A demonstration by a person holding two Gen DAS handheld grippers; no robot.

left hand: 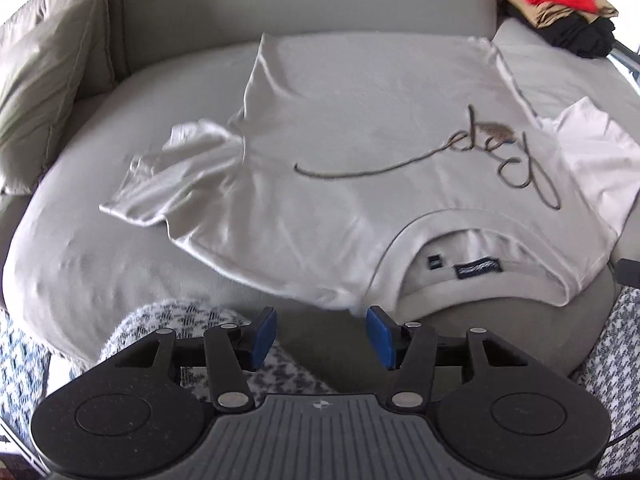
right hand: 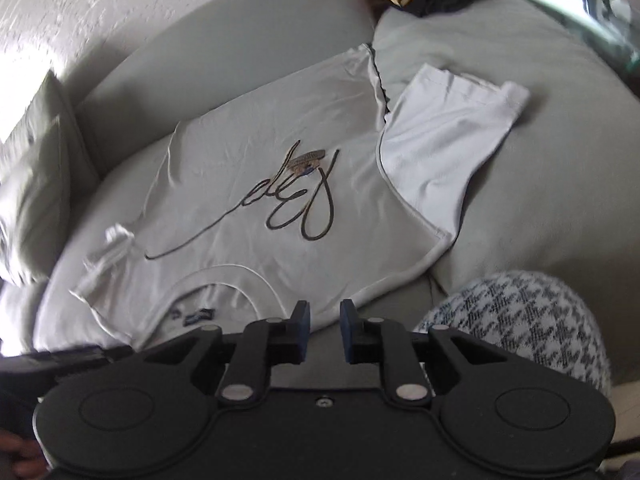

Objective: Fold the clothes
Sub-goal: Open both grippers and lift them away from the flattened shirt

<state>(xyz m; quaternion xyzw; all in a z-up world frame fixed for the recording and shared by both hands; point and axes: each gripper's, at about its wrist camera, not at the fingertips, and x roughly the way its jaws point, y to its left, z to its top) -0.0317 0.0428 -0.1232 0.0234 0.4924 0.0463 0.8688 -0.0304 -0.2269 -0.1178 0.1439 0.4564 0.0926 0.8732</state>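
Shirt first: a white T-shirt [left hand: 360, 152] lies spread face up on the grey sofa seat [left hand: 80, 264], collar toward the camera, hem toward the backrest, script lettering [right hand: 280, 204] across the chest. Its collar edge droops over the front lip of the cushion. One sleeve [left hand: 172, 172] is bunched and twisted against the body; the other sleeve [right hand: 444, 136] lies out flat, reaching across the seam onto the neighbouring cushion. A stack of folded garments [left hand: 560, 4] in red, tan and black sits at the far corner of the sofa.

Both tools hang just short of the collar edge, holding nothing. The left gripper [left hand: 322, 334] has its blue pads spread wide; the right gripper [right hand: 325, 328] has its fingers parted by a narrower gap, with empty air between them. A knee in houndstooth fabric [right hand: 532, 320] sits close on the right.

Risks, as I judge them: the soft cushion gives under pressure, so a pinch at the shoulder may catch only the top layer and drag the front away from the back. The crumpled sleeve could get folded in as a lump if it is not smoothed. The overhanging collar may slide off the seat if the cloth is tugged forward, and the cushion seam could snag the flat sleeve
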